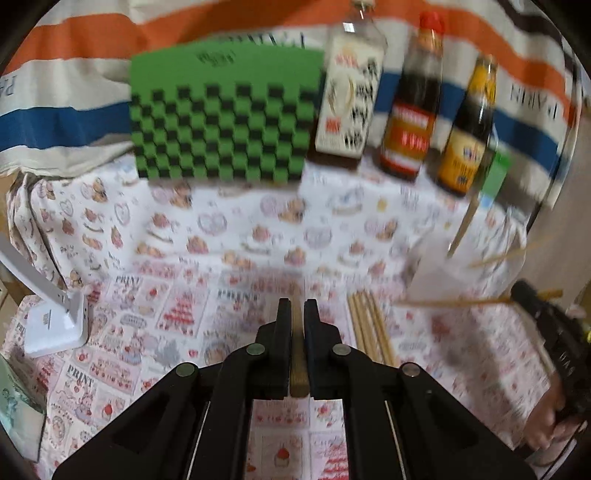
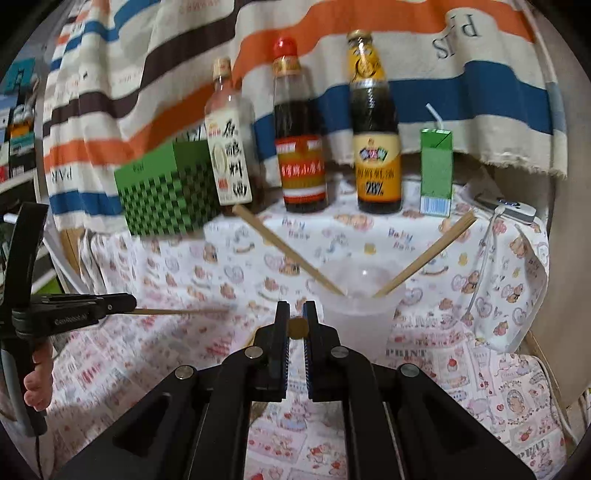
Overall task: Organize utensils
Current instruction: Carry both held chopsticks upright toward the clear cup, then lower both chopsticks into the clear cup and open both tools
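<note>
Chopsticks are what both hands are busy with. Farthest left, seen from the right wrist, the left gripper is clamped on one wooden chopstick that juts out level over the patterned tablecloth; bare fingers wrap its handle. Its own camera shows the stick pinched tight between the two black jaws. Behind it stands a green checkered box, then a row of three bottles against the striped cloth: a white-labelled bottle, a red-capped dark sauce bottle and a yellow-labelled bottle. Next right is a green drink carton with a straw. In front of the bottles sits a translucent plastic cup with two chopsticks leaning out of it, one tilted left, one right. Just left of the cup, the right gripper is closed on the end of another chopstick. From the left wrist, a bundle of loose chopsticks lies on the cloth, and a white lamp base stands well off to the left.
</note>
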Available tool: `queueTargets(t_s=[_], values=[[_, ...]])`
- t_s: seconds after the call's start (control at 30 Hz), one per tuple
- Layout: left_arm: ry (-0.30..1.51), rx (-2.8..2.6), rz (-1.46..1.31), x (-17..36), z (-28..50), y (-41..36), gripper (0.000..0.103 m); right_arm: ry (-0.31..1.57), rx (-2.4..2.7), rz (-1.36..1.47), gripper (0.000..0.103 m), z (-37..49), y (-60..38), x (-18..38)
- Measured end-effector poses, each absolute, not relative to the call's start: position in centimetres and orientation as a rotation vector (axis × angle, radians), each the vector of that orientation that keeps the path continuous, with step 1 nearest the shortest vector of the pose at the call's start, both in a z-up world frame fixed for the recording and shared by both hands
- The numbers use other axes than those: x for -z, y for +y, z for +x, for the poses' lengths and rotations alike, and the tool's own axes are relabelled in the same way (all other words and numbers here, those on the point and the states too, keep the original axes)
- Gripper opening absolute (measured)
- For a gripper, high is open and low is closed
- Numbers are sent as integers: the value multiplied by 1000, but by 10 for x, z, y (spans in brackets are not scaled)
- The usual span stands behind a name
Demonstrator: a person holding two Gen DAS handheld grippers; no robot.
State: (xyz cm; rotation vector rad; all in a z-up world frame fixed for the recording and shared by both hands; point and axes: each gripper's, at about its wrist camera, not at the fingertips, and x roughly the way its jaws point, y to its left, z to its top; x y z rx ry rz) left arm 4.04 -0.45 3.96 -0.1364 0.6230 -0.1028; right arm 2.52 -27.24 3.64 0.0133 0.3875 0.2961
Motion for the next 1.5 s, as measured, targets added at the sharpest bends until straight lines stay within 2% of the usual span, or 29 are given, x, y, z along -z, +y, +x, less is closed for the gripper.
queueTargets(t_s=[0.2, 0.63, 1.03, 1.2, 1.33, 1.5], values=[[438, 64, -18, -60, 23, -11, 6, 337, -280, 20, 8, 18, -274, -42], [250, 115, -205, -87, -11, 15, 6, 303, -277, 40, 8, 9, -280, -51], [230, 176, -271, -91, -17, 16, 5, 122, -191, 196, 8, -19, -309, -70], [219, 180, -288, -106, -24, -6, 6, 84, -228, 338, 8, -26, -337, -79], [217, 222, -300, -116, -25, -30, 6, 14, -219, 358, 7, -38, -351, -86], [268, 214, -336, -133, -3, -57, 5, 12, -184, 364, 7, -31, -360, -84]])
